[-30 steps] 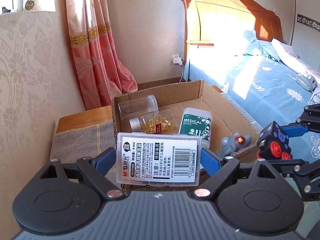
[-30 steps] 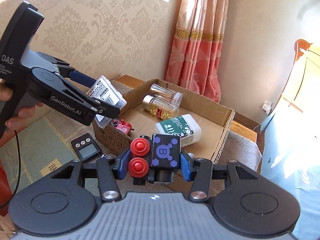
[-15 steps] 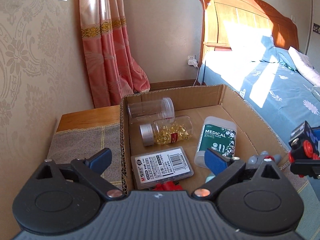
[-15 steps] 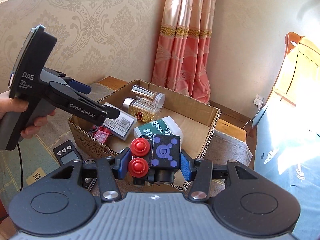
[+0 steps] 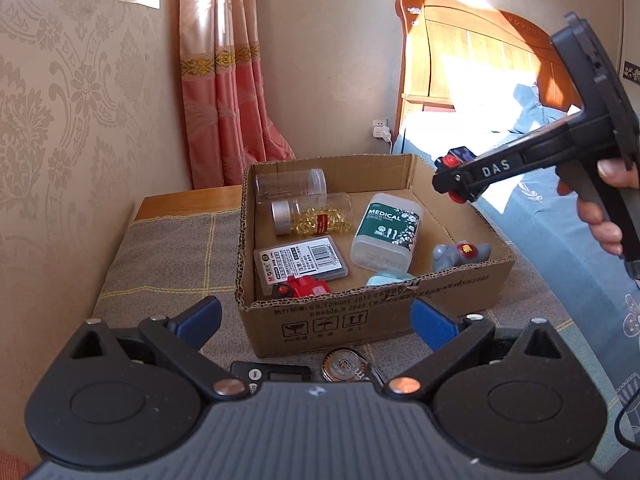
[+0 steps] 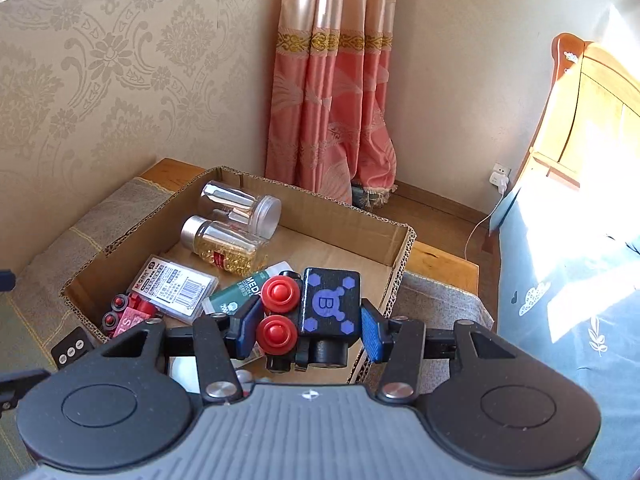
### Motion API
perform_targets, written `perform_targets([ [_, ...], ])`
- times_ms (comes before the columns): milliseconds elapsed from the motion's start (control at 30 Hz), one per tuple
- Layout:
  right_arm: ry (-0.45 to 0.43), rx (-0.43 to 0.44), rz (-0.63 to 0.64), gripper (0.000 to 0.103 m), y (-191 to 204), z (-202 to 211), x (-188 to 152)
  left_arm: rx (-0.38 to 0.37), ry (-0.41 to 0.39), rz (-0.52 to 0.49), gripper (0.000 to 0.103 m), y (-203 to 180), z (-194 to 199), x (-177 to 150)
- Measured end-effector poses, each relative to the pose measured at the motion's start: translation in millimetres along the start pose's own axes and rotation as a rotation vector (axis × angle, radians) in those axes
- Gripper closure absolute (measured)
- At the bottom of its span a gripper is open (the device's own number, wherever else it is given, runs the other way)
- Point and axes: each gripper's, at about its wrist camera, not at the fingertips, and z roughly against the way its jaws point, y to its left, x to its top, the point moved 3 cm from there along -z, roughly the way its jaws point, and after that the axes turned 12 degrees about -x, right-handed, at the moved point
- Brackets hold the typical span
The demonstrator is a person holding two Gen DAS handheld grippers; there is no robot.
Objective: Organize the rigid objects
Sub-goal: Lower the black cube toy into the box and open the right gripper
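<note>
An open cardboard box point(image 5: 360, 316) holds a clear jar point(image 5: 290, 184), a capsule bottle point(image 5: 312, 216), a green-and-white MEDICAL container point(image 5: 386, 232), a flat labelled case point(image 5: 300, 262), a red toy car point(image 5: 300, 288) and a grey figurine point(image 5: 460, 254). My left gripper point(image 5: 316, 316) hangs in front of the box's near wall, its jaws opening with nothing between them. My right gripper point(image 6: 310, 326) is shut on a black toy block point(image 6: 328, 308) with red knobs and a purple B. It hovers above the box's right side, seen from the left wrist as the right gripper point(image 5: 452, 184).
A small black digital scale point(image 5: 276, 374) and a round metal-faced disc point(image 5: 346, 366) lie on the grey cloth in front of the box. A wallpapered wall stands to the left, a pink curtain point(image 6: 332, 120) behind, and a bed point(image 5: 520, 208) to the right.
The left gripper let go of the labelled case, which now lies in the box, then drew back outside the near wall. The right gripper carried the black toy in over the box.
</note>
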Motion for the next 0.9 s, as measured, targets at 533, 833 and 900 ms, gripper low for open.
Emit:
perform_targets([
  [533, 0.008, -0.022, -0.139, 0.0, -11, -31, 29, 0.039, 0.032, 0.004, 0.002, 13, 17, -27],
  [833, -0.018, -0.028, -0.091, 0.0, 8, 21, 10, 0.087, 0.069, 0.056, 0.002, 32, 25, -43],
  [900, -0.027, -0.022, -0.086, 0.0, 15, 34, 4, 0.101, 0.067, 0.056, 0.002, 35, 28, -45],
])
